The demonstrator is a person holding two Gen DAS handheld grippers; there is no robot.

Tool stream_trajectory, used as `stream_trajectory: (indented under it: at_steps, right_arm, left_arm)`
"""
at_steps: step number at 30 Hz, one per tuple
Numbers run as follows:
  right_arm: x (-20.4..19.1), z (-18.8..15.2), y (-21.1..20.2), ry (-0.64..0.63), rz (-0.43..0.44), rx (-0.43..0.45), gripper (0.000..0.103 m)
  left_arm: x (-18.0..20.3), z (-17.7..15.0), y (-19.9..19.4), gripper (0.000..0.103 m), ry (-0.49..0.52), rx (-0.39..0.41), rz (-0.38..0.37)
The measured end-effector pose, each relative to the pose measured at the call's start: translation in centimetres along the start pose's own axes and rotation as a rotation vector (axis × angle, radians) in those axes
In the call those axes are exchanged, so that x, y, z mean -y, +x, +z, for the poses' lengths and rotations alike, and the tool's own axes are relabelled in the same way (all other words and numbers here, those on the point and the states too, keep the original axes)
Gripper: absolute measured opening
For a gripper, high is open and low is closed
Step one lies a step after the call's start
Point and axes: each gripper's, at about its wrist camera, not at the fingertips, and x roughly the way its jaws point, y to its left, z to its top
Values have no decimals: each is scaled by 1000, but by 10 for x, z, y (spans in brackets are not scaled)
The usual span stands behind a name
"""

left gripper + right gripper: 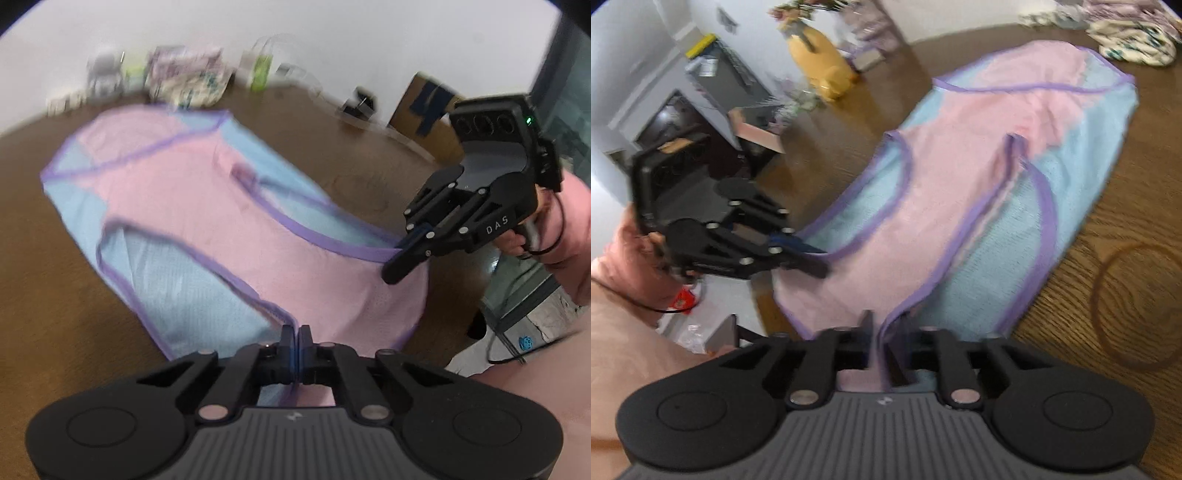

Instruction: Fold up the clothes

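Pink and blue mesh garment [207, 206] with purple trim lay on the wooden table [66, 295]; light, limp fabric. We pinched its near edge with left gripper [297, 334] and right gripper [877, 325], both closed on cloth.

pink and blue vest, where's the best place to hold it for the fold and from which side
Grip the near purple-trimmed shoulder straps of the pink and blue vest, coming from the table's near edge. The left hand-held gripper and right hand-held gripper already pinch there; the rest lies flat beyond.
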Motion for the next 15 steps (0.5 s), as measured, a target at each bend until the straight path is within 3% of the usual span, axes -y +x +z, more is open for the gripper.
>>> stream_trajectory:
  at_steps: [2,6,10,13,15]
  right_arm:
    - [-2,-4,-1,-9,16,-6,2]
    - [-7,-13,-2,-27,48,-18,2]
    - [-9,-16,-1,-29,67,-8,2]
    - [-9,-15,0,-8,63,-5,8]
    - [-4,-17,-1,18,53,-2,11]
  left_arm:
    - [8,-7,-18,1,39,46,-25]
    - [11,-29,-9,1,61,-55,-15]
    - [8,-30,-3,2,33,-51,-26]
    - [5,-30,-2,8,23,-55,-16]
    - [5,-30,-1,3,20,-55,-15]
